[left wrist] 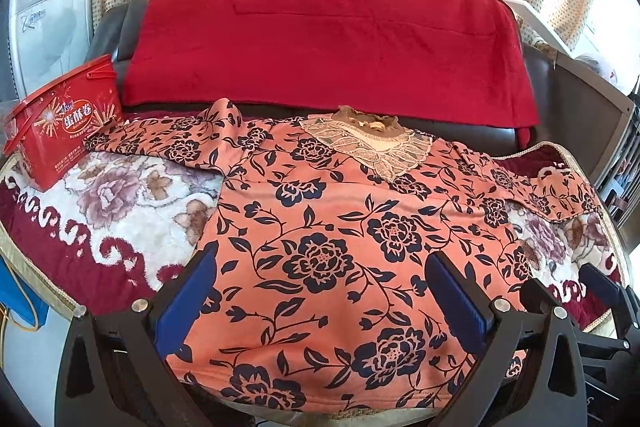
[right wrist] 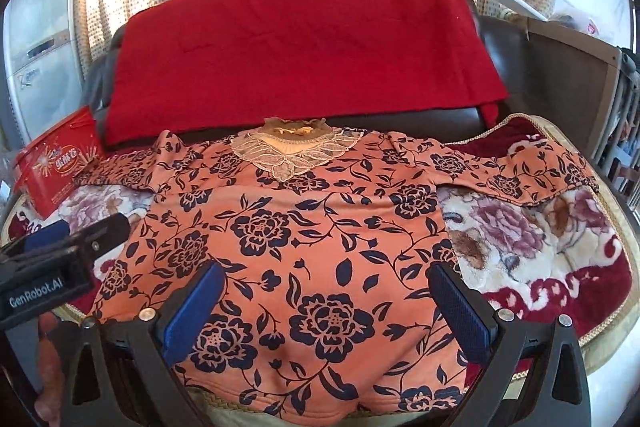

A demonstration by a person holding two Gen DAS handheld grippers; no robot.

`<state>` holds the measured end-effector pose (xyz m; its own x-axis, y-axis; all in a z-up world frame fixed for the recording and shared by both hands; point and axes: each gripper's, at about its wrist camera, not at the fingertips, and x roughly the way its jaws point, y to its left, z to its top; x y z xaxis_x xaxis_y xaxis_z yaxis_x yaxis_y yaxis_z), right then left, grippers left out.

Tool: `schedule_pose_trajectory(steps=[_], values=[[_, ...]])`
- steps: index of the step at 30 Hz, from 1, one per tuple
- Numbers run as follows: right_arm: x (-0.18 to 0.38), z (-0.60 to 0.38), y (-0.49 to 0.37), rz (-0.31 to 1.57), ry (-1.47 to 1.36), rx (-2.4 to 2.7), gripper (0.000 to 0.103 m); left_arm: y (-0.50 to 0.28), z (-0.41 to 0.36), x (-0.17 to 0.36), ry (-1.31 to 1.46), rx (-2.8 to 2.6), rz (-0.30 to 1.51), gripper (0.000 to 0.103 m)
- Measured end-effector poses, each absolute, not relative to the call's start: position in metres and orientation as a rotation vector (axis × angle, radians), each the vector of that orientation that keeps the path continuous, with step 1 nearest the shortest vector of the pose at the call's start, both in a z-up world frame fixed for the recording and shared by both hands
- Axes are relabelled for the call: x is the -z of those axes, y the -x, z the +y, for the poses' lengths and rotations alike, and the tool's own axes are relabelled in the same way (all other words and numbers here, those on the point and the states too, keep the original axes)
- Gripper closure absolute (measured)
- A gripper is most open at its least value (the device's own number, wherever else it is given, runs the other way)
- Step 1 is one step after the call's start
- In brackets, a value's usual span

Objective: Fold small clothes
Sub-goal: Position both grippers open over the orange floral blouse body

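Nearest, the left gripper (left wrist: pixel 320 291) and the right gripper (right wrist: pixel 328 301) both hang with jaws spread wide over the hem of the orange flowered top (left wrist: pixel 332 227), holding nothing. The top lies flat, sleeves out, on a floral blanket (left wrist: pixel 120 211) — lace collar (left wrist: pixel 370 143) at the far end. Beyond it a red box (left wrist: pixel 60 131) stands at the left, and a red blanket (left wrist: pixel 320 35) drapes a dark sofa back.

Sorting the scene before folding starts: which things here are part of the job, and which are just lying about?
Part of the job:
floral top, spread flat
left tongs, open
right tongs, open

Lying about:
red snack tin
red blanket over the sofa back
flowered plush cover underneath
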<state>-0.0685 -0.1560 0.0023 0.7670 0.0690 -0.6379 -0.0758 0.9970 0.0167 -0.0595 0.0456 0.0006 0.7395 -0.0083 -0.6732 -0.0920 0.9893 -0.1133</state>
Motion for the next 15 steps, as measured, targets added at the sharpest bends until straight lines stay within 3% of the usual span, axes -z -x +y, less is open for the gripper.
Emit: schedule_pose_trajectory(steps=[15], values=[[-0.0004,-0.1458,0.0626,0.699,0.032,-0.058,0.000,0.0578,0.0499,0.0004,0.153,-0.050,0.741,0.000]])
